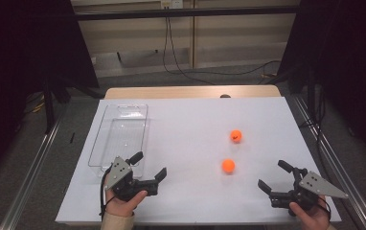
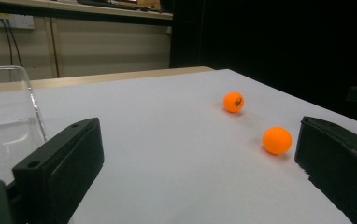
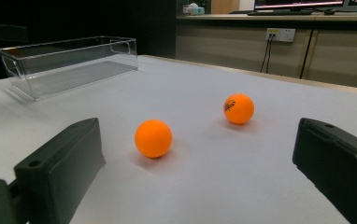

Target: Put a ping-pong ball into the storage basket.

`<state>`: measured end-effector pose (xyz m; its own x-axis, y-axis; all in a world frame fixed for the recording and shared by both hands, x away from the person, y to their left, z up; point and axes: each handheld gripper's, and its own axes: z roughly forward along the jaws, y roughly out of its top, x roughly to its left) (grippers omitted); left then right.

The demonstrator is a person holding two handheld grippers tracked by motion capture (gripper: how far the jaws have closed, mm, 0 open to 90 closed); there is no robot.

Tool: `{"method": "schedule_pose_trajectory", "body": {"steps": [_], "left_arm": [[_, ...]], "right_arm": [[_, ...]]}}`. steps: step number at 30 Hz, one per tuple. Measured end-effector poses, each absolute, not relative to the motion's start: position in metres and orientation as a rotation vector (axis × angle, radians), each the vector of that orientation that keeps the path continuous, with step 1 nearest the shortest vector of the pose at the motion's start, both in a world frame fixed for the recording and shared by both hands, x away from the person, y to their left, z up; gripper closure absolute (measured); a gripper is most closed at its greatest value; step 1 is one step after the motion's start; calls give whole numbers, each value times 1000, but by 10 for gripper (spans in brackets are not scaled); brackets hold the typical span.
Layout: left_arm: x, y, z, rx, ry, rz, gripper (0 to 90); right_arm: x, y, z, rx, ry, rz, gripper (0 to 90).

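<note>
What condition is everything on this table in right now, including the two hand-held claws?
Clear plastic rectangular bin: upright, empty.
Orange ball with black print: loose on the white tabletop.
Plain orange ball: loose on the tabletop, apart from the other.
Left gripper: fingers open, empty.
Right gripper: fingers open, empty.

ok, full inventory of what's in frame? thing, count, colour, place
ball with black print: 1, orange, right of table centre, farther from the person
plain ball: 1, orange, just nearer the person than the printed one
open-top bin: 1, clear plastic, empty, left side of table
table cover: 1, white, over a wooden tabletop
wall socket: 1, white, back wall, cables hanging from it
left tongs: 1, black, near left edge by the bin, jaws open, empty
right tongs: 1, black, near right corner, jaws open, empty
hands: 2, gripping the tongs at the near edge
</note>
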<state>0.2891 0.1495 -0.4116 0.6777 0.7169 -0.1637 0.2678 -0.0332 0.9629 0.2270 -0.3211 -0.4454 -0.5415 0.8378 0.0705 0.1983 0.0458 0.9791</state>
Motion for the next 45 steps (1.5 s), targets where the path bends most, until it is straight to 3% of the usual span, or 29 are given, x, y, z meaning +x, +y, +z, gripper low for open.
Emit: {"method": "schedule_pose_trajectory", "body": {"steps": [45], "left_arm": [[301,102,-417,1693,746,378,16]], "right_arm": [[227,-322,-445,1029,1789,1528,14]]}}
